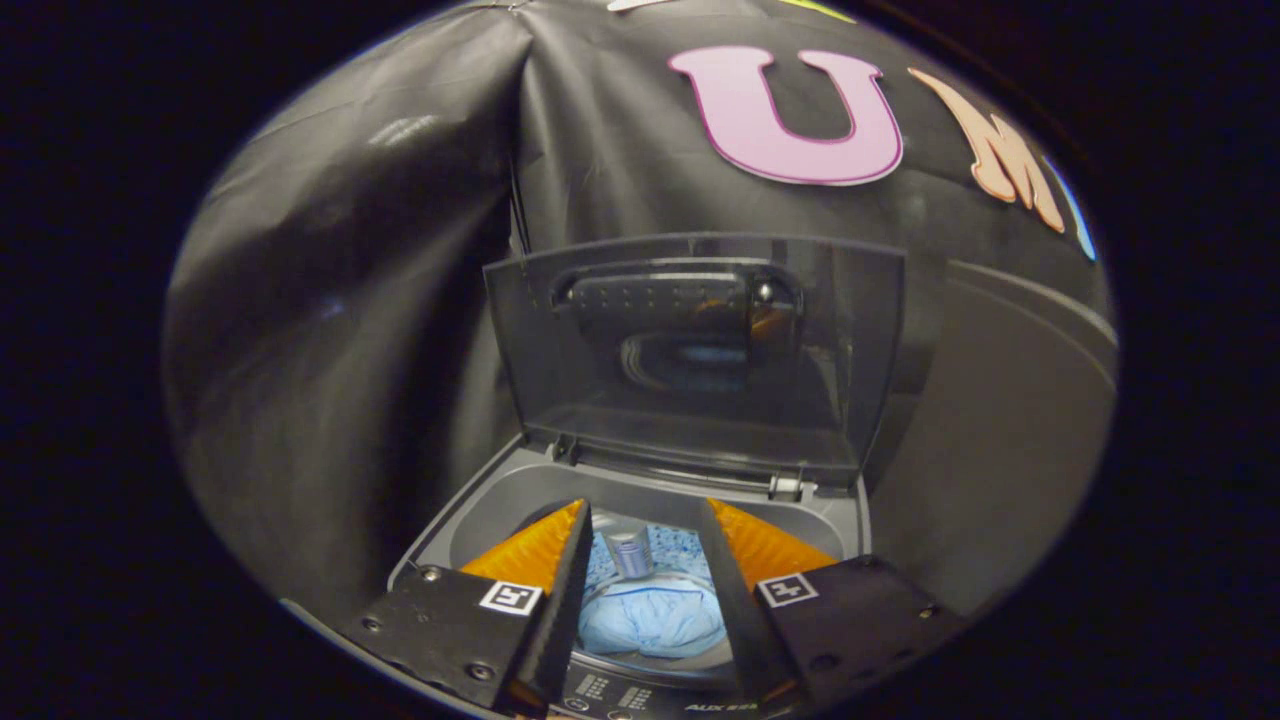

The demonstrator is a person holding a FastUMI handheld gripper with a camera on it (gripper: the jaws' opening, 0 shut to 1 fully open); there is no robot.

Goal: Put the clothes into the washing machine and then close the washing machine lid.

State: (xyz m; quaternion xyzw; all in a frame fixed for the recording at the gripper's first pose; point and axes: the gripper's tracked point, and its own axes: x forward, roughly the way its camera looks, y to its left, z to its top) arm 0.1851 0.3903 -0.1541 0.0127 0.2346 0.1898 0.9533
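- The gripper (643,520) hung over the washing machine (480,505), its two fingers spread apart and grasping nothing.
- One grey machine, smooth plastic, with a rounded tub opening and a button panel (610,692) at the near edge.
- One lid (690,350), see-through smoky plastic, stood upright at the far side on two hinges, with a ridged handle strip near its top.
- One bundle of clothes (655,618), soft, pale blue and crumpled, lay down in the tub between the fingers.
- Open air sat between the fingertips and the raised lid; the tub's rim ran close outside both fingers.
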